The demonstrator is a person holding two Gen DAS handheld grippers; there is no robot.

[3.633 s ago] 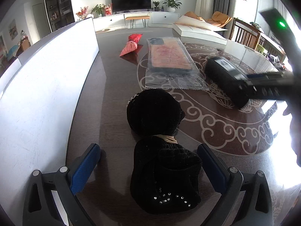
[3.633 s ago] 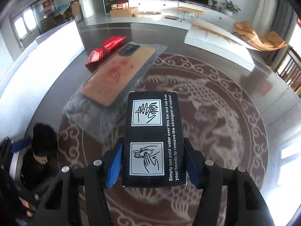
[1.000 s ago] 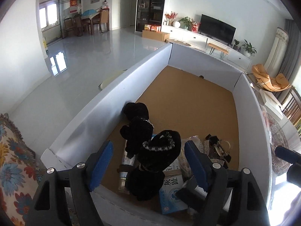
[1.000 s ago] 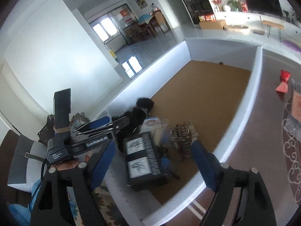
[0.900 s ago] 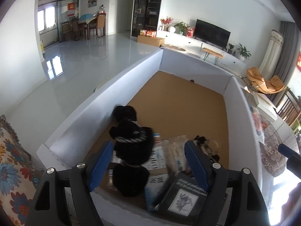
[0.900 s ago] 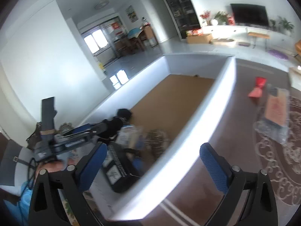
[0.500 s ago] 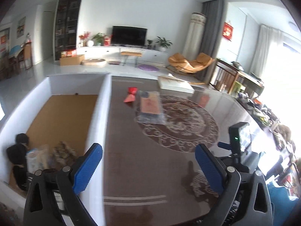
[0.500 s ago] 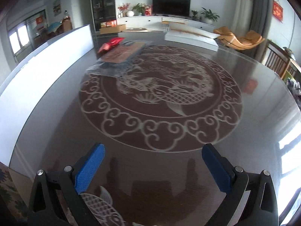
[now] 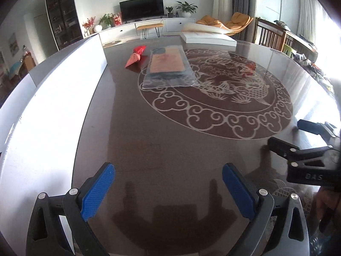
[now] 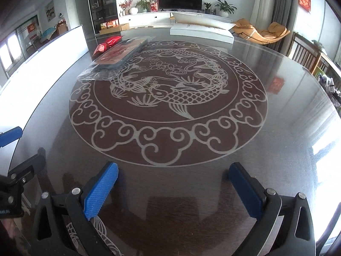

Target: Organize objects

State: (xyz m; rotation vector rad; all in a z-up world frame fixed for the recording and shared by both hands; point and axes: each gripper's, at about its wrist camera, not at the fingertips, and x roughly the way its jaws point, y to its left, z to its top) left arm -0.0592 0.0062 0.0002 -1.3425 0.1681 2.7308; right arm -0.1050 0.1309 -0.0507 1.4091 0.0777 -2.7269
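Note:
Both grippers hover low over the dark glossy table (image 9: pixel 170 140). In the left wrist view my left gripper (image 9: pixel 168 189) stands open, nothing between its blue pads. My right gripper (image 10: pixel 172 192) is open and empty too. Far across the table lies a flat orange packet in a clear plastic bag (image 9: pixel 168 64), with a red foil packet (image 9: pixel 135 56) just beyond it. The white wall of the big box (image 9: pixel 53 106) runs along the left; its inside is hidden. The right gripper (image 9: pixel 285 133) shows at the right edge of the left wrist view.
A flat white box (image 10: pixel 202 32) lies at the far edge of the table. A fish and cloud pattern (image 10: pixel 168 98) covers the table's middle. Wooden chairs (image 10: pixel 307 55) stand to the right, and the bagged packet (image 10: pixel 119 55) sits at the pattern's far left rim.
Both grippers let go of the black knitted things and the black carton inside the white box, then swung back over the table with wide, empty jaws.

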